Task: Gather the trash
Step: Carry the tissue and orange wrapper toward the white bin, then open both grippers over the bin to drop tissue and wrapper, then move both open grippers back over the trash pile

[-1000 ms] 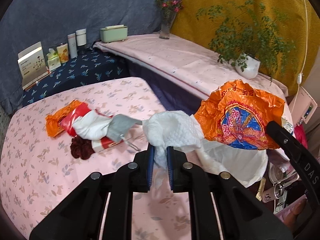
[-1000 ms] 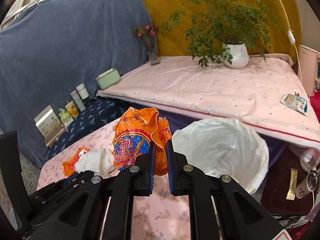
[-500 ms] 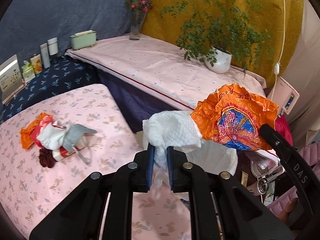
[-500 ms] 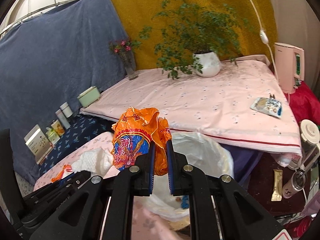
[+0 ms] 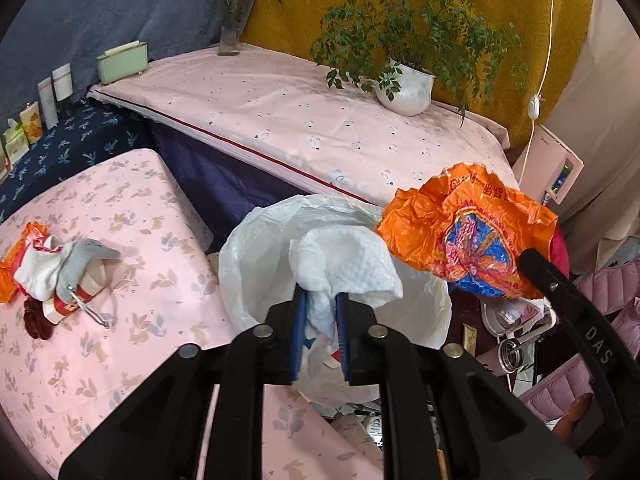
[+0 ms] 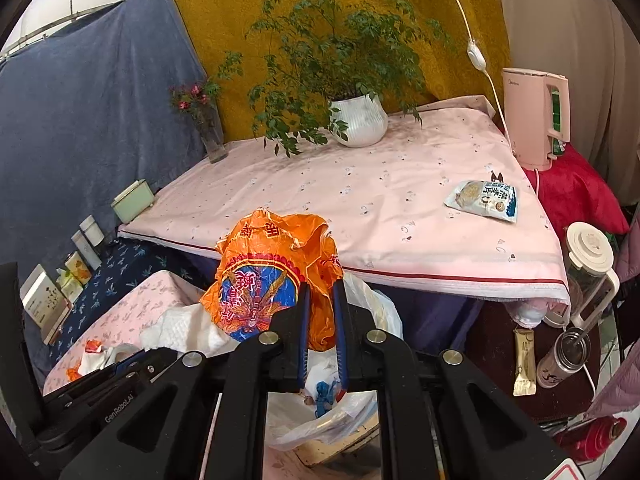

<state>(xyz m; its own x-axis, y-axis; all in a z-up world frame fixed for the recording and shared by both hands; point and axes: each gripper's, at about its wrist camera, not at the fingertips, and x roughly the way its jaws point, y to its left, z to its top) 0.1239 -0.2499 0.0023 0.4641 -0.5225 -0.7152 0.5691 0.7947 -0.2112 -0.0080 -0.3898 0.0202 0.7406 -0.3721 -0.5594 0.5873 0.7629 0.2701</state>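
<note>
My left gripper (image 5: pixel 320 300) is shut on a crumpled white paper towel (image 5: pixel 344 260) and holds it over the open white-lined trash bin (image 5: pixel 248 256). My right gripper (image 6: pixel 320 286) is shut on a crumpled orange and blue wrapper (image 6: pixel 260 272), also above the bin (image 6: pixel 320 416). The wrapper shows at the right in the left wrist view (image 5: pixel 468 232). The towel shows at lower left in the right wrist view (image 6: pixel 188 328). More trash (image 5: pixel 52 276), orange, red, white and grey, lies on the pink floral table (image 5: pixel 132 208) at the left.
A higher pink-covered table (image 5: pixel 304 120) behind the bin holds a potted plant (image 5: pixel 404 88), a flower vase (image 5: pixel 232 32), a green box (image 5: pixel 120 62) and a snack packet (image 6: pixel 484 200). A pink kettle (image 6: pixel 536 120), bottles and cups (image 6: pixel 568 356) stand at the right.
Both grippers have moved right, off the floral table and over the bin, each still holding its item. The bin's opening now lies beneath them.
</note>
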